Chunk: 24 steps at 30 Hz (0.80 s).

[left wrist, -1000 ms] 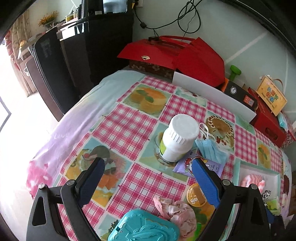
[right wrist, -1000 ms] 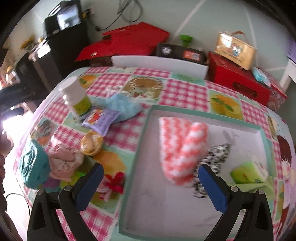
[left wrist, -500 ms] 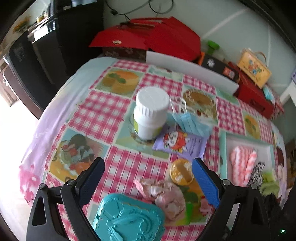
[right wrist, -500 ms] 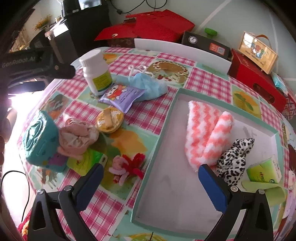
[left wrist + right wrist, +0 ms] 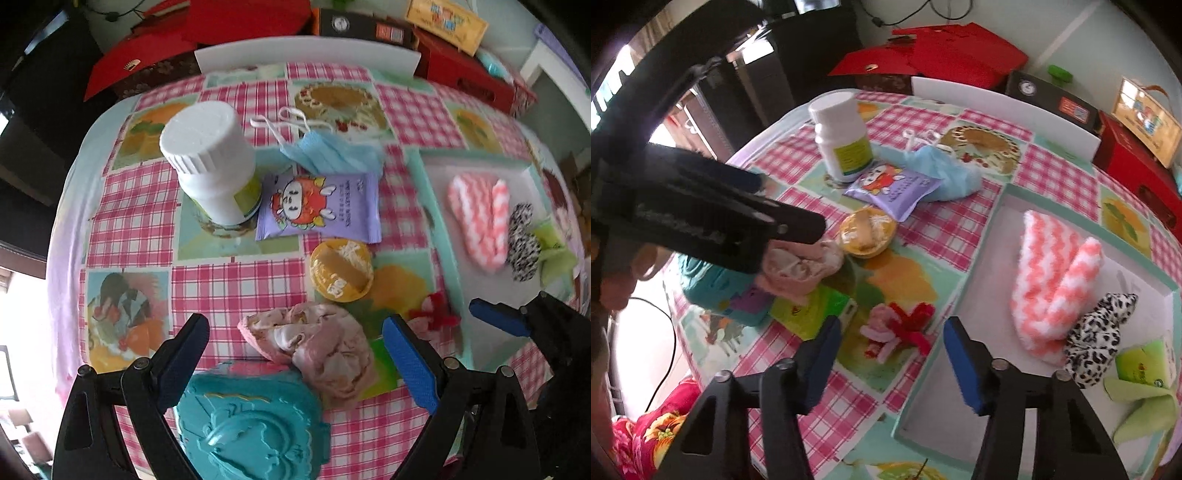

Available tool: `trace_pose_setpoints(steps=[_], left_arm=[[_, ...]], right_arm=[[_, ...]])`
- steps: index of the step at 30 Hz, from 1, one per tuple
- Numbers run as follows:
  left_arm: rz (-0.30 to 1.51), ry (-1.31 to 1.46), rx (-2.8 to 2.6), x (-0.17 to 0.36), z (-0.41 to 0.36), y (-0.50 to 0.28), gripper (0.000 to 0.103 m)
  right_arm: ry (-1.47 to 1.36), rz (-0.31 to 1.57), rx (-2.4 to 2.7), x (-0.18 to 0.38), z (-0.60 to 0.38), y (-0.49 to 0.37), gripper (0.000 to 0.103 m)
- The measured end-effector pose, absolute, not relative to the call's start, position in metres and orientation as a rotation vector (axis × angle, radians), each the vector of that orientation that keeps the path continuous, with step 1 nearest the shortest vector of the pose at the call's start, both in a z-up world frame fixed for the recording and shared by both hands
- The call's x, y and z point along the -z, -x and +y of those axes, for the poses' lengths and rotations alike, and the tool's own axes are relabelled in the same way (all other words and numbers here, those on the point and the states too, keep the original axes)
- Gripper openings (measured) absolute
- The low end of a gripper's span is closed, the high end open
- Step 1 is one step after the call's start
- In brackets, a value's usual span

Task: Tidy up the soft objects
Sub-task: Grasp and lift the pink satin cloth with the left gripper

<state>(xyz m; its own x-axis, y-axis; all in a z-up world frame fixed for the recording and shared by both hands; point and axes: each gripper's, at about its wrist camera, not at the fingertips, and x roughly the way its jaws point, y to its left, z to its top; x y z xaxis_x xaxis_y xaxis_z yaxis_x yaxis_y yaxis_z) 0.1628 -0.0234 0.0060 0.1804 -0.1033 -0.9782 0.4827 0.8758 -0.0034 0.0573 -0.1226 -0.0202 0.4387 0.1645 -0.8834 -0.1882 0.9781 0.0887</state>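
Note:
My left gripper (image 5: 295,354) is open, its jaws either side of a crumpled pink scrunchie (image 5: 321,350), which also shows in the right wrist view (image 5: 801,266). My right gripper (image 5: 892,354) is open, just above a red and pink hair bow (image 5: 897,328) lying left of the white tray (image 5: 960,369). The tray holds a pink-and-white striped cloth (image 5: 1052,280), a leopard scrunchie (image 5: 1097,332) and a green tissue pack (image 5: 1145,365). A blue face mask (image 5: 332,151) lies by the white bottle (image 5: 214,162).
A teal box (image 5: 251,421) lies under my left gripper. A purple snack packet (image 5: 321,206), a round yellow container (image 5: 341,269) and a green packet (image 5: 809,310) lie on the checked cloth. Red boxes (image 5: 938,55) stand behind the table.
My left gripper has moved right and down over the pink scrunchie. My right gripper has narrowed and moved left, down toward the hair bow beside the tray.

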Motion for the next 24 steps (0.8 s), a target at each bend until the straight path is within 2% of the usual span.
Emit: trace_pose_setpoints(steps=[8, 11, 15, 18, 24], left_arm=[[1.391, -0.502, 0.449, 0.014, -0.042, -0.168, 0.094], [1.43, -0.509, 0.468, 0.023, -0.046, -0.173, 0.09], [1.474, -0.492, 0.491, 0.034, -0.048, -0.174, 0.071], [1.489, -0.483, 0.501, 0.042, -0.049, -0.175, 0.063], [1.485, -0.477, 0.511, 0.05, -0.051, -0.173, 0.042]], right_arm=[[0.018, 1.108, -0.241, 0.026, -0.12, -0.061, 0.06], [0.017, 1.121, -0.264, 0.029, -0.117, -0.061, 0.055], [0.032, 1.145, -0.256, 0.037, -0.114, -0.064, 0.054], [0.027, 1.153, -0.248, 0.04, -0.115, -0.066, 0.045], [0.034, 1.156, -0.236, 0.041, -0.115, -0.068, 0.038]])
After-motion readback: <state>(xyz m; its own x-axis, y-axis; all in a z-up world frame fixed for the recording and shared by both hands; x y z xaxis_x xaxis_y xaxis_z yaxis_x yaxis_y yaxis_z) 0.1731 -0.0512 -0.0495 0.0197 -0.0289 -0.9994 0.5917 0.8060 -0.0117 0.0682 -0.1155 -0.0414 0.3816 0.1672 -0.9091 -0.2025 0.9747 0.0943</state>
